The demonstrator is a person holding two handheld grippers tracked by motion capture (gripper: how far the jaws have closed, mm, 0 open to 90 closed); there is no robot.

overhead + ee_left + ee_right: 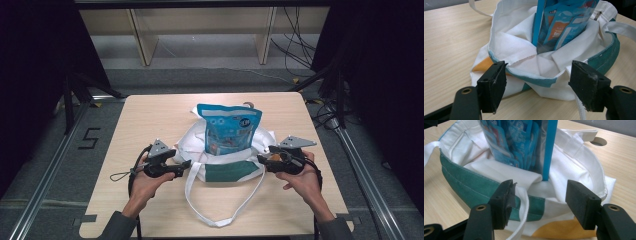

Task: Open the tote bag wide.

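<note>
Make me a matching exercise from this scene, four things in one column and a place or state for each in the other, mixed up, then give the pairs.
Things:
1. blue snack pouch
2. tote bag
3. left claw
4. bag strap

Places or states:
A. open at the bag's left end
B. slumped on the table, mouth open
C. standing upright inside the bag
D. looped on the table toward the person

Pairs: 1-C, 2-B, 3-A, 4-D
</note>
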